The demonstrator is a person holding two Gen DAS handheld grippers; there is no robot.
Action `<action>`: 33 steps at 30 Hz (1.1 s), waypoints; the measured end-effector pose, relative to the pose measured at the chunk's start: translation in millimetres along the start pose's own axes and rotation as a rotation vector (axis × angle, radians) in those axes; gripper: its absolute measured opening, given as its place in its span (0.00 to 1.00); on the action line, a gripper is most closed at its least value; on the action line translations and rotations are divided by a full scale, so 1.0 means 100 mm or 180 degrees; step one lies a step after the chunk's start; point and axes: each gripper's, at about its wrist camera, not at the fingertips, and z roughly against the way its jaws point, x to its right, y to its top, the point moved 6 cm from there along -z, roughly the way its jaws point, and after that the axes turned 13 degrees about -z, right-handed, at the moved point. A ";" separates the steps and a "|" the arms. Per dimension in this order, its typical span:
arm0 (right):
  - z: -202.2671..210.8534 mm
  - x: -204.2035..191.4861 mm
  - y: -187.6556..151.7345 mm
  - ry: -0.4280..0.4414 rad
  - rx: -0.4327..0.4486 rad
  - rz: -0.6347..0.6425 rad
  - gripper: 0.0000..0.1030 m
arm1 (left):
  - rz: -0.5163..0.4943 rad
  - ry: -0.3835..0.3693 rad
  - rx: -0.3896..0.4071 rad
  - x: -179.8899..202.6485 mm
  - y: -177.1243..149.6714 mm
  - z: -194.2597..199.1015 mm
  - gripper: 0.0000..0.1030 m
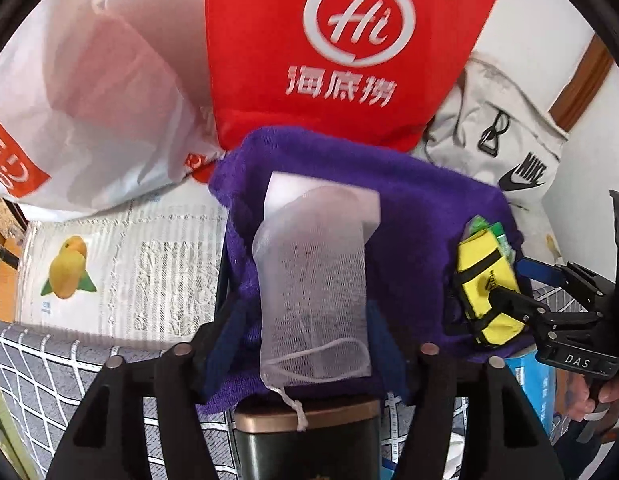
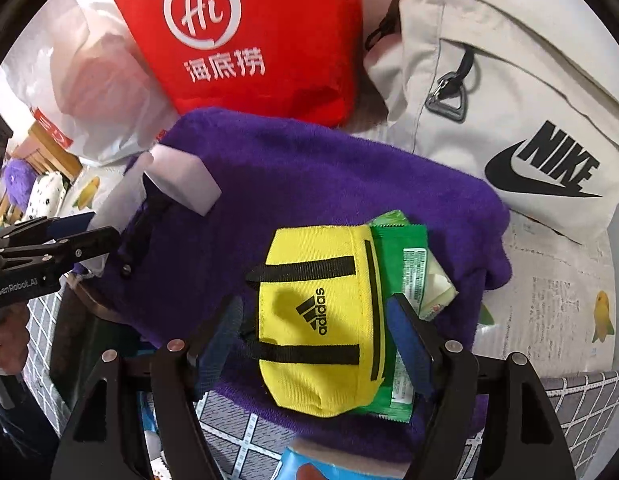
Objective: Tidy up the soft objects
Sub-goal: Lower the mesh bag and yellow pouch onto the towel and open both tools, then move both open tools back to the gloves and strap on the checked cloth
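A purple towel (image 1: 413, 248) (image 2: 309, 184) lies folded over a stack. A white mesh pouch (image 1: 313, 280) with a white block inside (image 2: 181, 178) rests on it, between the fingers of my left gripper (image 1: 309, 328), which stand around it. A small yellow Adidas pouch (image 2: 321, 320) (image 1: 485, 288) lies on a green packet (image 2: 405, 264) on the towel. My right gripper (image 2: 313, 332) (image 1: 521, 292) has its fingers on either side of the yellow pouch and closes on it.
A red Haidilao bag (image 1: 341, 48) (image 2: 245, 32), a white plastic bag (image 1: 89, 92) and a beige Nike backpack (image 2: 509, 100) (image 1: 497, 136) stand behind. A dark tin (image 1: 309, 440) sits below the towel. A grey checked cloth (image 1: 49, 380) covers the front.
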 end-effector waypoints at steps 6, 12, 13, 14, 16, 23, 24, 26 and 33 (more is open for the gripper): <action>0.15 -0.01 -0.02 0.0027 0.0073 0.0029 0.72 | -0.0009 -0.0017 0.0069 0.04 0.04 0.08 0.65; 0.23 0.02 -0.03 0.0045 0.0120 0.0016 0.72 | 0.0045 -0.0073 0.0124 0.05 0.04 0.14 0.65; 0.23 0.01 -0.03 0.0059 0.0126 0.0009 0.72 | 0.0061 -0.0094 0.0136 0.05 0.04 0.15 0.65; 0.25 0.01 -0.03 0.0073 0.0137 0.0003 0.72 | 0.0070 -0.0103 0.0143 0.05 0.04 0.17 0.65; 0.30 -0.01 -0.03 0.0094 0.0166 0.0005 0.72 | 0.0059 -0.0088 0.0150 0.04 0.04 0.21 0.65; 0.67 -0.14 -0.13 0.0186 0.0372 0.0092 0.72 | 0.0044 0.0063 0.0229 0.08 -0.03 0.47 0.65; 0.71 -0.14 -0.15 0.0208 0.0380 0.0089 0.72 | 0.0018 0.0077 0.0208 0.10 -0.06 0.50 0.65; 0.81 -0.15 -0.24 0.0252 0.0397 0.0076 0.72 | -0.0030 0.0130 0.0196 0.14 -0.14 0.58 0.65; 1.03 -0.14 -0.65 0.0340 0.0356 -0.0027 0.72 | -0.0137 0.0111 0.0285 0.36 -0.57 0.93 0.65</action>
